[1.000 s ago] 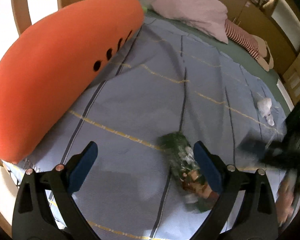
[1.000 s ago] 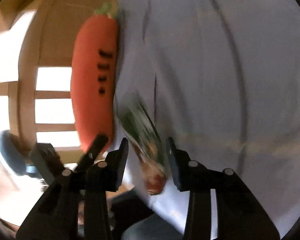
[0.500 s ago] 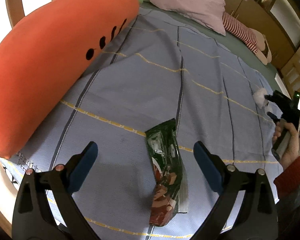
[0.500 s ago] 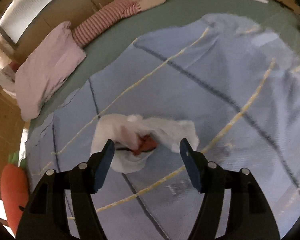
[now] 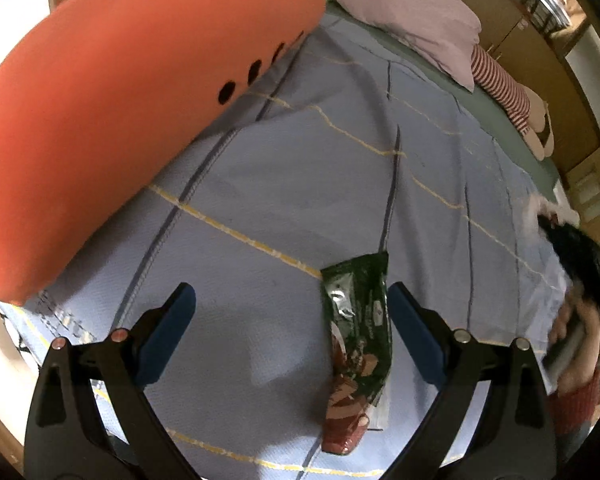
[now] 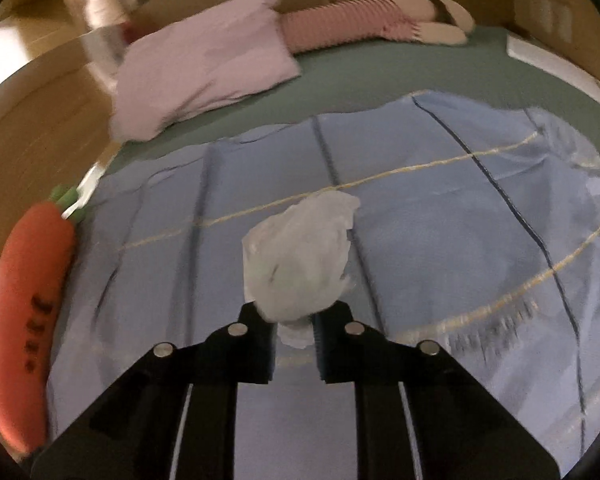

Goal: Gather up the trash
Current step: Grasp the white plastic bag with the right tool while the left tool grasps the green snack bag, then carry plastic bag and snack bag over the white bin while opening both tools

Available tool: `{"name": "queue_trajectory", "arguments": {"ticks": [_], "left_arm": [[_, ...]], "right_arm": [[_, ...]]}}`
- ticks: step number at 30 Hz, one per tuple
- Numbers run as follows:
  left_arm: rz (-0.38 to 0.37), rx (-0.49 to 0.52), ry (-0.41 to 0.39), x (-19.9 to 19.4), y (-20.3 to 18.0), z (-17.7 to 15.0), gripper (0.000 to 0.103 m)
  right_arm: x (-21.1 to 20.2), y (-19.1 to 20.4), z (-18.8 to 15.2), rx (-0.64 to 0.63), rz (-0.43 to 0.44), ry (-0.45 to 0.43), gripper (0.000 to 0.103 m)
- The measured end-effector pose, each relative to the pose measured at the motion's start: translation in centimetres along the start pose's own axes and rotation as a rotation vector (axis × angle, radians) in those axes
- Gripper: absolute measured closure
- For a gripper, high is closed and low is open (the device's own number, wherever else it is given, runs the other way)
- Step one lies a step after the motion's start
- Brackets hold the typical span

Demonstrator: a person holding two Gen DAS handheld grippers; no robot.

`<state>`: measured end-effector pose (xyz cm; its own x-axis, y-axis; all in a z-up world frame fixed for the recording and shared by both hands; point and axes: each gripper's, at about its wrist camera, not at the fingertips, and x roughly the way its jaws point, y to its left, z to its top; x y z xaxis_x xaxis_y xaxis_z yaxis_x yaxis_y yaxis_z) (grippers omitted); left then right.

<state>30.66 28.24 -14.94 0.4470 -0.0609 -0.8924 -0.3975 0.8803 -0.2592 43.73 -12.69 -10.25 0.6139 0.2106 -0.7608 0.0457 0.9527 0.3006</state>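
A green and red snack wrapper [image 5: 358, 344] lies flat on the blue checked bedspread [image 5: 300, 184]. My left gripper [image 5: 290, 308] hangs open just above it, with the wrapper close to the right blue finger [image 5: 414, 332]. My right gripper [image 6: 294, 320] is shut on a crumpled white plastic bag [image 6: 300, 252], which hangs from the pinched pads above the bedspread [image 6: 440, 248]. In the left wrist view the right gripper [image 5: 572, 256] shows blurred at the right edge, held by a hand in a red sleeve [image 5: 572, 384].
A big orange carrot plush [image 5: 120, 120] lies along the bed's left side, also seen as the carrot plush [image 6: 24, 308]. A pink pillow [image 6: 204, 68] and a striped plush toy [image 6: 360, 20] rest at the head on a green sheet [image 6: 380, 76]. Wooden bed walls surround it.
My right gripper left the snack wrapper, swung to the white bag, closed on it and lifted it. The wrapper now lies flat under my left gripper, which barely moved.
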Motion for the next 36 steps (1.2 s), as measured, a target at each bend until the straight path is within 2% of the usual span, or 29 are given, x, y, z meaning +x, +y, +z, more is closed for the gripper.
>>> {"name": "queue_trajectory", "arguments": {"ticks": [4, 7, 11, 13, 17, 21, 25, 27, 28, 29, 30, 32, 35, 36], "left_arm": [[-0.033, 0.134, 0.098, 1.9, -2.7, -1.4, 0.007], [-0.057, 0.239, 0.149, 3.2, -5.2, -2.9, 0.007], [0.018, 0.348, 0.165, 4.9, -7.5, -4.4, 0.013], [0.023, 0.368, 0.157, 5.0, -7.9, -4.4, 0.016], [0.1, 0.408, 0.106, 4.9, -8.1, -4.2, 0.015], [0.097, 0.433, 0.142, 6.0, -8.3, -4.6, 0.015], [0.119, 0.467, 0.139, 6.9, -9.1, -4.3, 0.017], [0.117, 0.475, 0.129, 7.0, -9.3, -4.5, 0.021], [0.112, 0.479, 0.123, 6.8, -9.2, -4.5, 0.027], [0.106, 0.484, 0.111, 6.7, -9.2, -4.5, 0.037], [0.107, 0.489, 0.102, 6.4, -9.4, -5.0, 0.042], [0.098, 0.509, 0.086, 6.0, -9.7, -5.5, 0.065], [0.081, 0.544, 0.022, 4.5, -10.7, -5.9, 0.075], [0.076, 0.549, -0.006, 3.8, -11.0, -5.9, 0.075]], "right_arm": [[-3.9, 1.7, -3.5, -0.059, 0.084, 0.082, 0.087], [-5.8, 3.3, -5.4, -0.118, 0.11, 0.128, 0.087], [-7.7, 6.3, -8.7, -0.236, 0.093, 0.186, 0.087], [-8.3, 7.5, -10.1, -0.3, 0.05, 0.192, 0.087], [-9.0, 8.8, -12.5, -0.357, 0.014, 0.212, 0.087], [-9.2, 8.6, -13.8, -0.346, 0.024, 0.222, 0.087], [-9.4, 8.4, -14.5, -0.328, 0.042, 0.224, 0.087], [-9.3, 8.5, -14.9, -0.327, 0.04, 0.232, 0.087], [-9.3, 8.6, -14.9, -0.327, 0.039, 0.233, 0.087], [-9.3, 8.6, -15.0, -0.324, 0.038, 0.234, 0.087], [-9.4, 8.7, -15.0, -0.32, 0.041, 0.234, 0.087], [-9.7, 8.7, -15.1, -0.316, 0.045, 0.227, 0.087], [-11.0, 8.8, -15.3, -0.314, 0.038, 0.195, 0.087], [-11.5, 8.8, -15.4, -0.314, 0.034, 0.182, 0.087]]}}
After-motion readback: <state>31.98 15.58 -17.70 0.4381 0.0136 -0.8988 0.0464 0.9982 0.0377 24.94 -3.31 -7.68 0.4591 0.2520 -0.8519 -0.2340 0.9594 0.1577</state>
